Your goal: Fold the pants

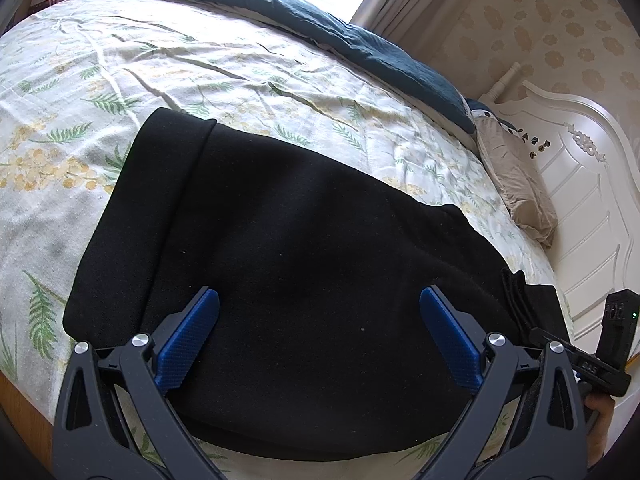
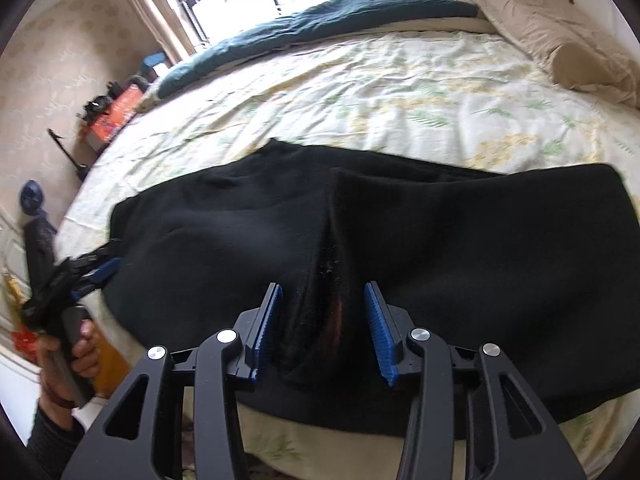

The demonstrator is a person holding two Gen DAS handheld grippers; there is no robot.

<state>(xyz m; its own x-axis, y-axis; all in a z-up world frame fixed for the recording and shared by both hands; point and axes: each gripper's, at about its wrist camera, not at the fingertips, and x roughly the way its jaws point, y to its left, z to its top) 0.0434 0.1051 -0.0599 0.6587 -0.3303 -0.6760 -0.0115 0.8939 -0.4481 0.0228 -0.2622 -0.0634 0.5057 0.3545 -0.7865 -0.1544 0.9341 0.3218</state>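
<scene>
Black pants (image 1: 300,240) lie folded flat on the floral bed sheet (image 1: 200,60). My left gripper (image 1: 319,300) hovers low over their near part, its blue pads wide open and empty. In the right wrist view the pants (image 2: 480,240) spread across the bed, with a raised ridge of cloth running toward the camera. My right gripper (image 2: 323,292) straddles that ridge, jaws apart; the pads stand clear of the cloth on both sides. The left gripper (image 2: 100,272) shows at the pants' left end, held by a hand (image 2: 80,352).
A teal blanket (image 1: 320,28) runs along the far side of the bed under the window. A beige pillow (image 1: 516,184) lies by the white headboard (image 1: 580,200). Boxes and small items (image 2: 120,112) sit on the floor past the bed's left edge.
</scene>
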